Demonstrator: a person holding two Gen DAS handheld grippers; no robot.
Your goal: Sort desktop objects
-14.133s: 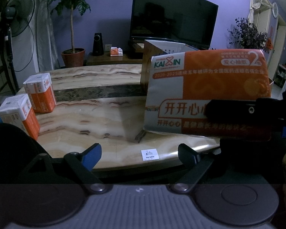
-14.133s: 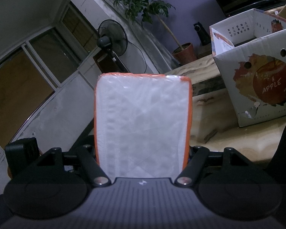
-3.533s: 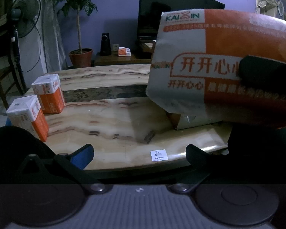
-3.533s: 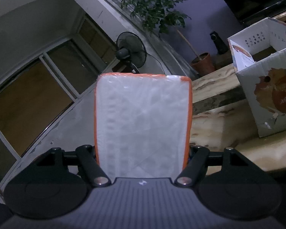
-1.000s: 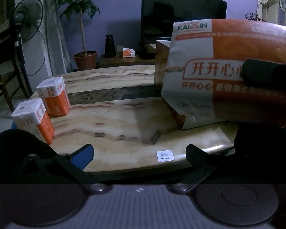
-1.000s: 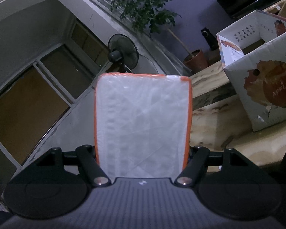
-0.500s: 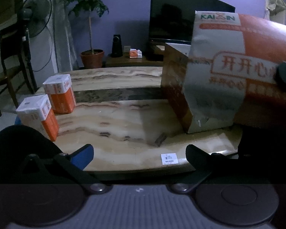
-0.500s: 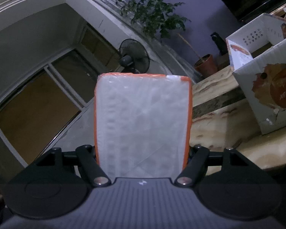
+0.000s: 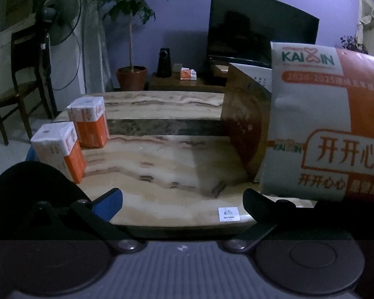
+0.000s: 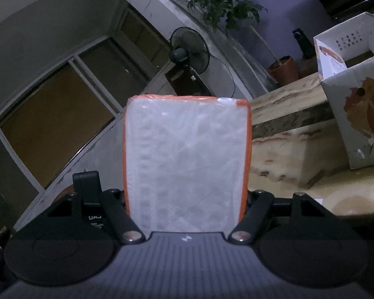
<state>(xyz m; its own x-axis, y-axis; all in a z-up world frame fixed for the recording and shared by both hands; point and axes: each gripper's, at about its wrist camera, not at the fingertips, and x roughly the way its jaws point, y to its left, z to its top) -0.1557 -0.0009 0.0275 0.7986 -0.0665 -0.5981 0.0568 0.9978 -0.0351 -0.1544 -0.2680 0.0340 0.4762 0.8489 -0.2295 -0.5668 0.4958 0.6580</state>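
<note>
Right gripper (image 10: 187, 199) clamped on 1 tissue pack (image 10: 187, 164); left gripper (image 9: 182, 201) apart, empty; 2 tissue packs (image 9: 88, 124) upright on marble table (image 9: 162, 169) beside cardboard box (image 10: 356, 114).

Dark television (image 9: 261, 25), potted plant (image 9: 131, 74), standing fan (image 9: 59, 17)

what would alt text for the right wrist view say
The right gripper clamps a white tissue pack with orange edges upright between its fingers. Beyond, an open cardboard box stands on a marble table.
</note>
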